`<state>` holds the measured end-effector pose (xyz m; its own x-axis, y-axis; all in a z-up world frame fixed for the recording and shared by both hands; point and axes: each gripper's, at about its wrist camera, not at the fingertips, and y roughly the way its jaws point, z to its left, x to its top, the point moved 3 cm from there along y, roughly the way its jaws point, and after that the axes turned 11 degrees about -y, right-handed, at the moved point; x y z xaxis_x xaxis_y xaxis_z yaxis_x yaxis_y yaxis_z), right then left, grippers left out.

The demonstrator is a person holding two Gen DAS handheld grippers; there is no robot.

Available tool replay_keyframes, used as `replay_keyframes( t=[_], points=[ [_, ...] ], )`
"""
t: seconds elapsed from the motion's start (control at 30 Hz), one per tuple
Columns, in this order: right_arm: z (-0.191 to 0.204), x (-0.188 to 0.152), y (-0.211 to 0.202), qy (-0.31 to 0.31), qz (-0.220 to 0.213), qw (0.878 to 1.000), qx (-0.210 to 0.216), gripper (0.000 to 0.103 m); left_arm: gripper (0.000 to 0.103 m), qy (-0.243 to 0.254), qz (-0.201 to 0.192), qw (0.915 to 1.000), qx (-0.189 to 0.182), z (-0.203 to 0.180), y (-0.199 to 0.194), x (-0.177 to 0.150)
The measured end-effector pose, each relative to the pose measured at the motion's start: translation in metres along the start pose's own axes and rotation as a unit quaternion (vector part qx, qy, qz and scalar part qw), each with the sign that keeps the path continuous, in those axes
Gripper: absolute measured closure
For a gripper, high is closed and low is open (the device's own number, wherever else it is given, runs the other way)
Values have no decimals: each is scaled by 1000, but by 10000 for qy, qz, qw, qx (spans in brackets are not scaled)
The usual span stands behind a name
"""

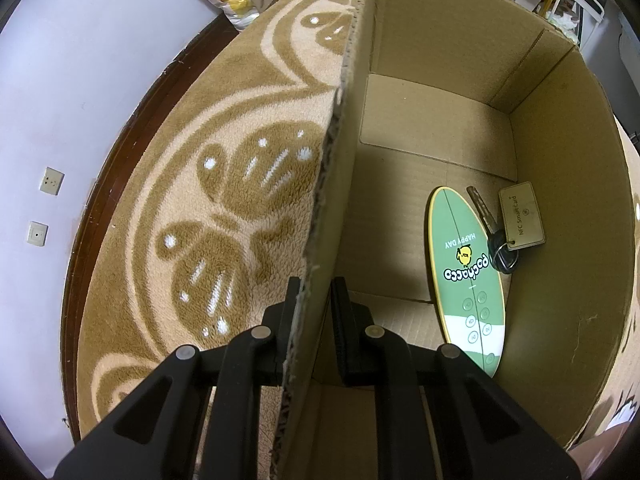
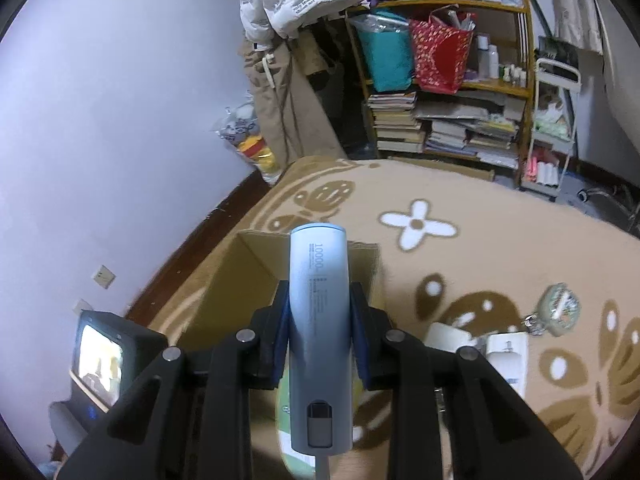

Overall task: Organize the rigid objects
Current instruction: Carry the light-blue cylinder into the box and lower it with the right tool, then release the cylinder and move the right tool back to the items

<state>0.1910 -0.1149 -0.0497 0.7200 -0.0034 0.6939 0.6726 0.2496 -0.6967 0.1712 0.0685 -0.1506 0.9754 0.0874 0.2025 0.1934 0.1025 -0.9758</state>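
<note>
On a patterned rug (image 1: 240, 184), the left gripper (image 1: 314, 300) pinches the near wall of an open cardboard box (image 1: 560, 200), 1 of its fingers (image 1: 344, 320) inside and the other outside. Above the box, the right gripper (image 2: 319, 312) holds a pale blue power bank (image 2: 319, 320) squeezed across its width, its long body pointing forward. Judging by its smooth, rounded shell, the power bank looks stiff, fairly dense and somewhat slippery, so a hold across the flat middle seems safest. Already on the box floor lie a green oval board (image 1: 466, 272) and a key (image 1: 482, 210) on a ring with a tan card tag (image 1: 522, 216), touching one another by the far wall. Free floor remains on the box's near and left side. Outside, on the rug, sit a white box (image 2: 508, 354) and a round clear case (image 2: 558, 310), well apart from the cardboard box; bookshelves (image 2: 440, 80) stand behind.
</note>
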Motion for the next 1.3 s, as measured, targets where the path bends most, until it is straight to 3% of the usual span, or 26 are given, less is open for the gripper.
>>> replay_keyframes(
  t=[0.2, 0.5, 0.8, 1.23, 1.3],
  points=[
    [7, -12, 15, 110, 194, 9994, 248, 74, 90, 12, -6, 10000, 13, -1, 0, 0],
    [5, -29, 31, 107, 492, 9984, 272, 74, 90, 142, -113, 9997, 163, -7, -3, -3],
    [3, -29, 32, 91, 492, 9983, 288, 74, 89, 267, -229, 9990, 279, -9, -6, -5],
    [-1, -11, 6, -10, 117, 9994, 318, 72, 88, 345, -260, 9985, 343, -10, -5, -7],
    [-2, -10, 3, -24, 114, 9994, 311, 66, 88, 355, -265, 9982, 398, -11, -5, -6]
  ],
)
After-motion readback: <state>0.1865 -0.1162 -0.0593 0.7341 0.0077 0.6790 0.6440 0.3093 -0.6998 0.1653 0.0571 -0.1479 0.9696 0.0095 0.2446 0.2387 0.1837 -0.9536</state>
